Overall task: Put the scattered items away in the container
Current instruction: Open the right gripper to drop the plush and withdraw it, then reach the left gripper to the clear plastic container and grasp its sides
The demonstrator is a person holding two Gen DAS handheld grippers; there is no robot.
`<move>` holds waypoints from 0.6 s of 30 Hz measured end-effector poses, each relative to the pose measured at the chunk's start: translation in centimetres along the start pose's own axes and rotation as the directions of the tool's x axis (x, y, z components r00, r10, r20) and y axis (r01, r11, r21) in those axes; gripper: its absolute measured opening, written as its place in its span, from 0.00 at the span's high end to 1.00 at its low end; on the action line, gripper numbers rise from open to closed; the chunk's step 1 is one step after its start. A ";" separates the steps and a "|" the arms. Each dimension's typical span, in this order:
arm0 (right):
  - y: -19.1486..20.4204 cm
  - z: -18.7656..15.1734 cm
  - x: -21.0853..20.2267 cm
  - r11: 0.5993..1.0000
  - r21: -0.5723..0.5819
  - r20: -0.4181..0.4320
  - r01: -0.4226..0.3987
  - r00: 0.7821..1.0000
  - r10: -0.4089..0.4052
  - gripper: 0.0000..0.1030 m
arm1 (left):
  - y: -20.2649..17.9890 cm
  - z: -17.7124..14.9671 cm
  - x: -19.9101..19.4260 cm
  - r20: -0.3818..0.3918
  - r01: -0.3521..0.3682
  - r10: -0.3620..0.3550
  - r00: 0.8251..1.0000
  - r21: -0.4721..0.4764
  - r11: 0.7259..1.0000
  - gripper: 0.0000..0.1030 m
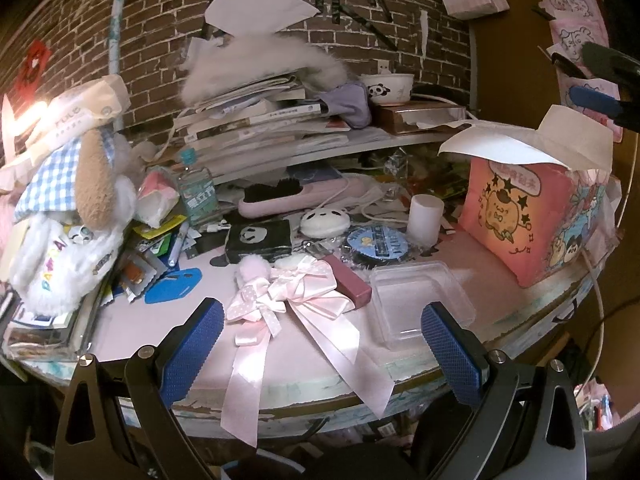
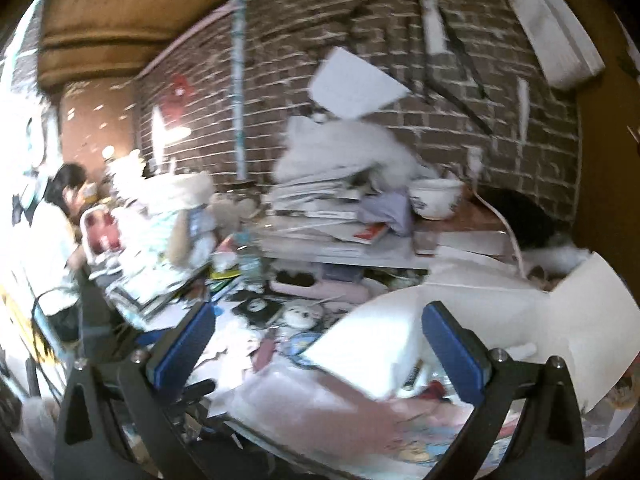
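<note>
While both tools hang above the cluttered desk [image 1: 120,332], no item is yet gripped, so the step in hand appears to be the approach to a first pick. Left gripper [image 1: 322,340]: blue pads spread wide, nothing between them, hovering over the front edge with the pink satin bow [image 1: 288,296] lying just ahead and its ribbon tails trailing over the edge; right gripper [image 2: 318,344]: pads likewise spread and empty, held over the pink fabric box [image 1: 536,216], whose white flaps stand open; that view is blurred, so detail below it cannot be read. Clear plastic tray [image 1: 420,300]: empty, just right of the bow, beside a maroon block [image 1: 348,282]. Either the tray or the box may be the intended container; which cannot be told. Other scattered items: white cylinder [image 1: 426,216], panda-print case [image 1: 258,240], blue round badge [image 1: 376,246]. Next move, as judged: lower the left tool onto the bow's knot, close on it, and carry it rightward.
</note>
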State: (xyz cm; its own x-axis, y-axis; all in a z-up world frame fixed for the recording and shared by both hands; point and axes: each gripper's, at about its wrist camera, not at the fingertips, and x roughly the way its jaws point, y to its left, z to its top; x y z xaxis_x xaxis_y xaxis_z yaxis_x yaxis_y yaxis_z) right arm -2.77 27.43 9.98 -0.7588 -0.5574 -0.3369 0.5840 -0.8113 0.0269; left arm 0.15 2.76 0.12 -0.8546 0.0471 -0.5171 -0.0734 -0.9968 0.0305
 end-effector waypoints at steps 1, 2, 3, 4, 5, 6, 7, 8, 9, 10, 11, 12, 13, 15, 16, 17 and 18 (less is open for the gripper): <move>0.7 -0.5 0.0 1.000 -0.007 0.002 -0.021 1.000 0.021 0.00 | 0.0 -0.1 0.1 -0.002 0.005 -0.005 1.000 0.000 1.000 0.04; 1.2 -1.1 0.0 0.999 -0.007 0.001 -0.047 0.999 0.047 0.00 | -0.1 -0.2 0.2 -0.004 0.013 -0.013 1.000 0.001 1.000 0.04; 1.7 -1.7 -0.1 0.997 -0.004 0.000 -0.075 0.997 0.075 0.00 | -0.2 -0.3 0.2 -0.005 0.024 -0.024 1.000 0.002 1.000 0.04; 2.0 -2.3 -0.3 0.996 0.000 0.003 -0.092 0.996 0.092 0.00 | -0.3 -0.3 0.4 -0.006 0.035 -0.035 0.999 0.002 0.999 0.04; 2.2 -2.9 -0.4 0.995 0.005 0.011 -0.100 0.995 0.100 0.00 | -0.4 -0.4 0.5 -0.006 0.047 -0.047 0.999 0.001 0.999 0.04; 2.3 -3.4 -0.7 0.995 0.008 0.021 -0.100 0.995 0.100 0.00 | -0.5 -0.5 0.6 -0.003 0.063 -0.063 0.998 -0.001 0.998 0.04; 2.4 -4.0 -1.0 0.996 0.008 0.031 -0.092 0.995 0.091 0.00 | -0.6 -0.6 0.7 0.002 0.086 -0.086 0.996 -0.006 0.996 0.04; 2.4 -4.4 -1.2 0.997 0.007 0.038 -0.083 0.996 0.083 0.00 | -0.7 -0.7 0.8 0.008 0.114 -0.114 0.993 -0.014 0.993 0.04; 2.3 -4.9 -1.5 0.997 0.007 0.042 -0.074 0.996 0.074 0.00 | -0.9 -0.7 1.0 0.011 0.137 -0.136 0.991 -0.020 0.990 0.04; 2.2 -5.2 -1.6 0.998 0.009 0.042 -0.069 0.997 0.069 0.00 | -1.1 -0.7 1.2 0.013 0.151 -0.151 0.988 -0.026 0.988 0.04; 2.0 -5.4 -1.7 0.998 0.014 0.040 -0.064 0.997 0.063 0.00 | -1.3 -0.7 1.5 0.013 0.161 -0.161 0.987 -0.031 0.986 0.04; 1.7 -5.6 -2.0 0.998 0.021 0.041 -0.059 0.997 0.058 0.00 | -1.6 -0.7 1.8 0.013 0.167 -0.166 0.986 -0.033 0.985 0.04; 1.4 -5.8 -2.2 0.998 0.028 0.044 -0.057 0.997 0.056 0.00 | -1.9 -0.7 2.1 0.013 0.170 -0.170 0.985 -0.035 0.985 0.04; 0.7 -5.8 -2.6 0.998 0.046 0.046 -0.051 0.998 0.049 0.00 | -2.4 -0.8 2.7 0.008 0.181 -0.181 0.983 -0.036 0.983 0.05; 0.3 -5.9 -2.7 0.997 0.055 0.047 -0.049 0.998 0.047 0.00 | -2.8 -0.8 3.0 0.003 0.188 -0.188 0.982 -0.037 0.981 0.07; 0.0 -5.9 -3.0 0.997 0.066 0.051 -0.047 0.998 0.044 0.00 | -3.2 -0.8 3.4 -0.006 0.195 -0.196 0.981 -0.035 0.980 0.10; -0.4 -6.0 -3.2 0.996 0.078 0.055 -0.045 0.998 0.041 0.00 | -3.6 -0.9 3.8 -0.016 0.202 -0.202 0.979 -0.032 0.979 0.14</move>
State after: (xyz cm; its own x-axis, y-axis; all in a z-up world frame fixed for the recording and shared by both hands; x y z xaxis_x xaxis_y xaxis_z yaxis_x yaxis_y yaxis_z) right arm 1.13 30.56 5.43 -0.7490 -0.5992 -0.2829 0.5936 -0.7965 0.1155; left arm -2.41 6.50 -2.70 -0.8136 0.2466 -0.5266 -0.2279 -0.9684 -0.1014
